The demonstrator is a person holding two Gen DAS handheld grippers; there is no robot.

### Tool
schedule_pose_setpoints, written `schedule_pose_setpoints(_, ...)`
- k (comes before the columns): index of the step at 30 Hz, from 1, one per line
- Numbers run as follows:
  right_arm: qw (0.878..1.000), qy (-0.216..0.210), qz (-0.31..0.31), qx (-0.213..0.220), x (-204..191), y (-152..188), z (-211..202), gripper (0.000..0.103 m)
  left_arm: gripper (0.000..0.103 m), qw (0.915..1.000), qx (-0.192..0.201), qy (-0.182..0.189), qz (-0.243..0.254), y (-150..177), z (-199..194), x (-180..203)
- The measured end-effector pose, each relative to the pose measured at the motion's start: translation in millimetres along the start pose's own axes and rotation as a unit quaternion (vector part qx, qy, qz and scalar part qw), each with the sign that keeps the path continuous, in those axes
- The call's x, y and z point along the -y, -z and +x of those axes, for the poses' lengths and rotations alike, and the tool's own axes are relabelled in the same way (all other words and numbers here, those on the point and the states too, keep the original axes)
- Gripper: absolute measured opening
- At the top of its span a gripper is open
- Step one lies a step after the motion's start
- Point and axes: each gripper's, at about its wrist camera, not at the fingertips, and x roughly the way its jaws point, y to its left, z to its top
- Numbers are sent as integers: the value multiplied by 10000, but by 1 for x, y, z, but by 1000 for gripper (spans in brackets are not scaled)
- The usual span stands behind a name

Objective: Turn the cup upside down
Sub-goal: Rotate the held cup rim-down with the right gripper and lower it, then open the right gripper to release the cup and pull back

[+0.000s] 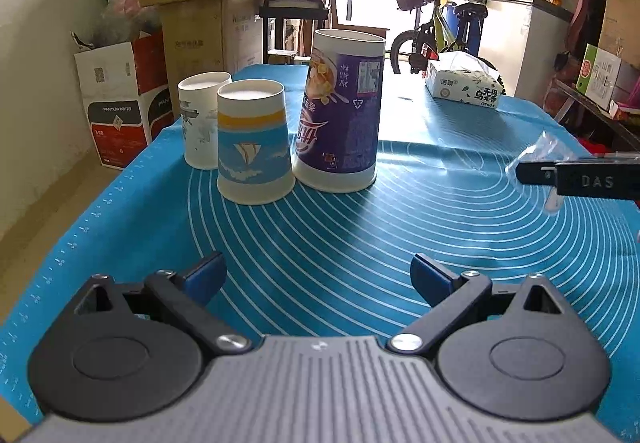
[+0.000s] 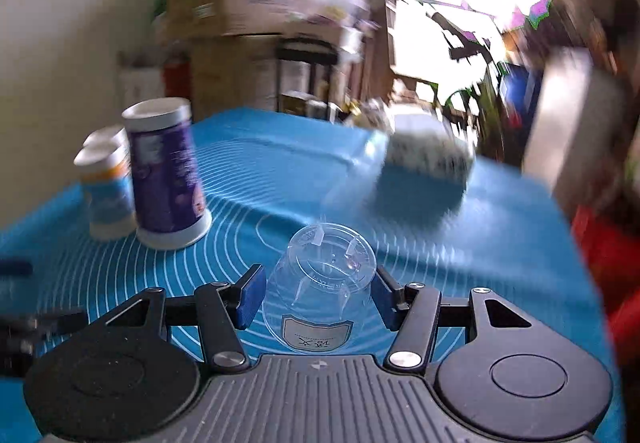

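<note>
Looking along the left gripper (image 1: pixel 318 277), the left wrist view showed its blue pads spread wide over the blue mat (image 1: pixel 360 227), holding nothing. Three paper cups stood bottom-up in the upper left: a white cup (image 1: pixel 200 119), a sailboat cup (image 1: pixel 254 141) and a tall purple cup (image 1: pixel 340 111). A tissue pack (image 1: pixel 464 81) lay upper right.

In the blurred right wrist view, the right gripper (image 2: pixel 318 295) clasped the clear plastic cup (image 2: pixel 320 287) at lower centre, its base pointing away from the camera.
</note>
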Motion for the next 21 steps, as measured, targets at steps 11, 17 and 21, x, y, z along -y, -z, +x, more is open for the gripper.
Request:
schedule_pose_setpoints(11, 9988, 190, -313, -311, -13, 13, 21, 55, 97, 9998, -22, -84, 185, 2, 1, 8)
schedule_pose_setpoints(17, 9997, 83, -189, -144, -12, 9, 3, 74, 97, 9997, 59, -94, 216, -7, -9, 14)
schedule_pose_setpoints(21, 9998, 110, -35, 168, -12, 6, -30, 88, 97, 9994, 175, -55, 307, -14, -20, 22)
